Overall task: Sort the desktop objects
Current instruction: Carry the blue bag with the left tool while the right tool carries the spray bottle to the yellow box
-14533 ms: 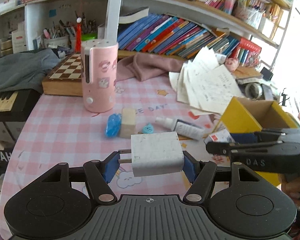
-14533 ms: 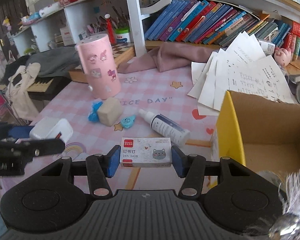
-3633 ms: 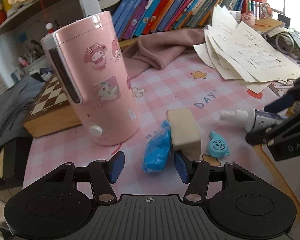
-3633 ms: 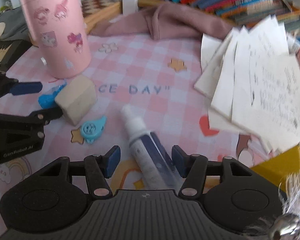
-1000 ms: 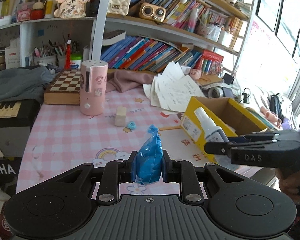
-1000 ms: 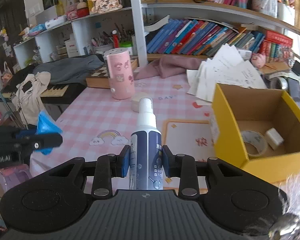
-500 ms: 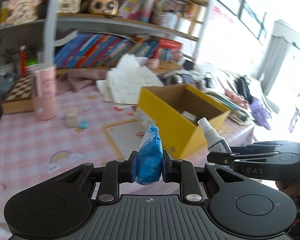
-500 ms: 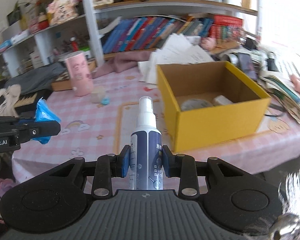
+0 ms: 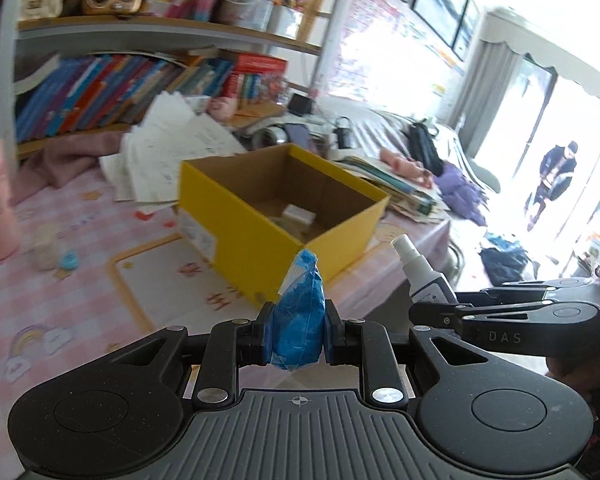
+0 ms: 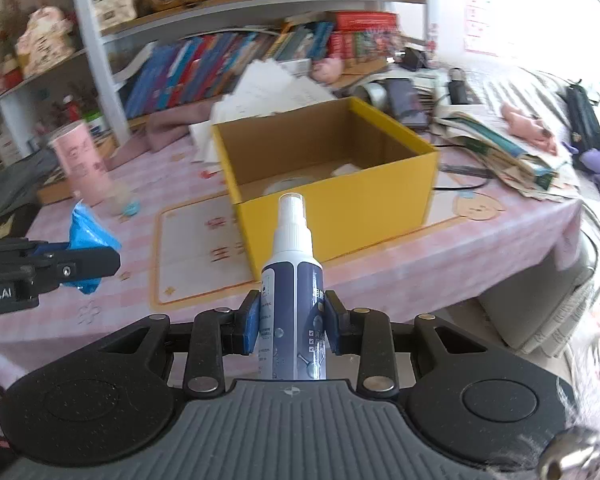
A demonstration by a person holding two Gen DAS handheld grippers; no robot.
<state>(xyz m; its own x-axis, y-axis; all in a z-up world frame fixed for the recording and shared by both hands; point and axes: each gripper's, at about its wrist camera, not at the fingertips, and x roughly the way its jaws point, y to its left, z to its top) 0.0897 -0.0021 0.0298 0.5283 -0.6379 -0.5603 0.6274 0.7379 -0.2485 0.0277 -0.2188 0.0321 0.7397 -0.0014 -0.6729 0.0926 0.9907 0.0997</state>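
My left gripper (image 9: 298,334) is shut on a crumpled blue packet (image 9: 298,320), held above the table's front edge; the packet also shows in the right wrist view (image 10: 88,236). My right gripper (image 10: 292,318) is shut on a white and navy spray bottle (image 10: 292,280), upright, nozzle up; it also shows in the left wrist view (image 9: 422,270). The open yellow cardboard box (image 9: 240,216) (image 10: 340,208) stands on the pink checked table ahead of both grippers, with a tape roll (image 10: 286,186) and a white item (image 9: 298,214) inside.
A pink cylinder (image 10: 80,162), a beige block (image 9: 44,244) and a small blue round item (image 9: 69,260) stand at the table's left. Loose papers (image 9: 168,148), a pink cloth and bookshelves lie behind the box. Clutter and cables lie right of it.
Both grippers, still holding the packet and bottle, have swung right and a little closer; the yellow box now sits nearer the middle of both views.
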